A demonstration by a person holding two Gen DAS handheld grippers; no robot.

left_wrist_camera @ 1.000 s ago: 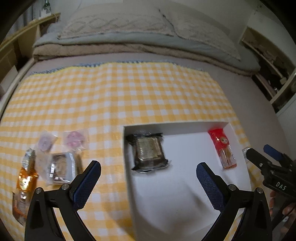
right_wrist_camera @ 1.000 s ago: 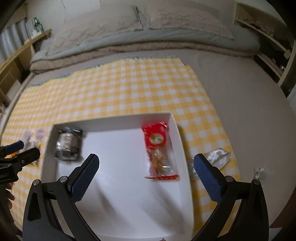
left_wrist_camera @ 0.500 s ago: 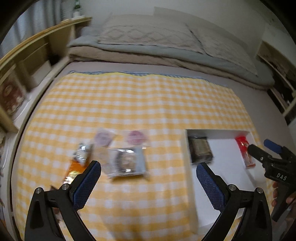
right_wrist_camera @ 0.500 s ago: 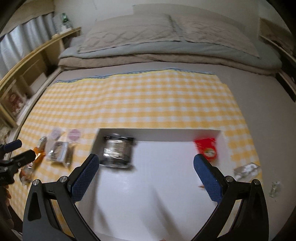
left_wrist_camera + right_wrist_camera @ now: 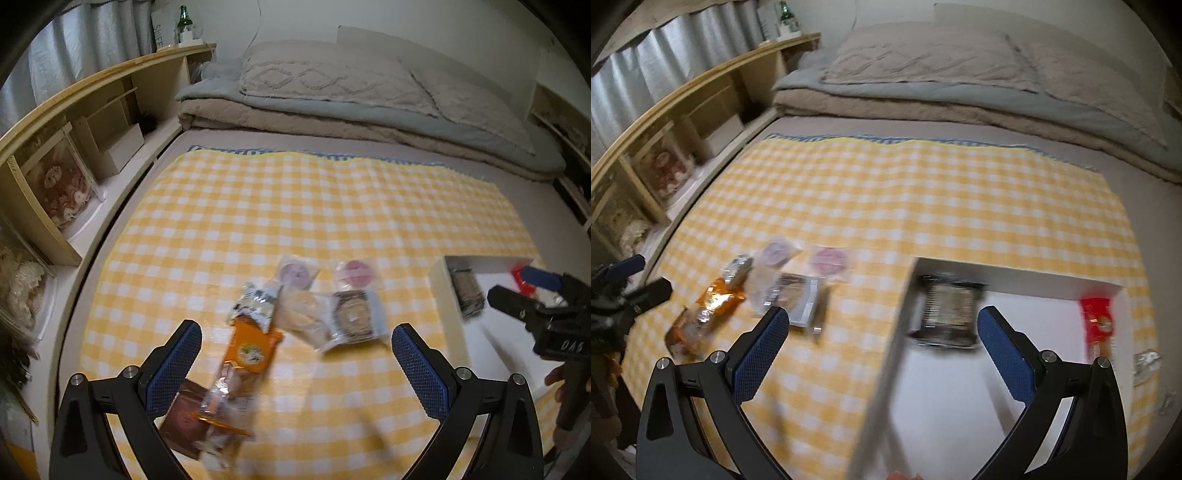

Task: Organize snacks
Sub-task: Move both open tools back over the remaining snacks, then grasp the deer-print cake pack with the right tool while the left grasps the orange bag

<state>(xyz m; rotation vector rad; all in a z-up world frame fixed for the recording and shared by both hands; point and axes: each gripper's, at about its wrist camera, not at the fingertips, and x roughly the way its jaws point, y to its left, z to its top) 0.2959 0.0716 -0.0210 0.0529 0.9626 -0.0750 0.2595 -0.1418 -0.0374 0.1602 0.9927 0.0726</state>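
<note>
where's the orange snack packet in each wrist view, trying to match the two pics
Left wrist view: the orange snack packet lies low and left of centre on the checked cloth, between the left gripper fingers, nearer the left one.
Right wrist view: it lies at the left, outside the right gripper.
Shared landmark: the white tray, right of the packet in both.

You are holding the left gripper (image 5: 295, 365) low in its own view, fingers spread wide, nothing between the blue pads (image 5: 173, 365). The right gripper (image 5: 879, 350) is likewise gaping, empty. Your hand (image 5: 559, 384) is gripping its handle at the frame's right edge.
</note>
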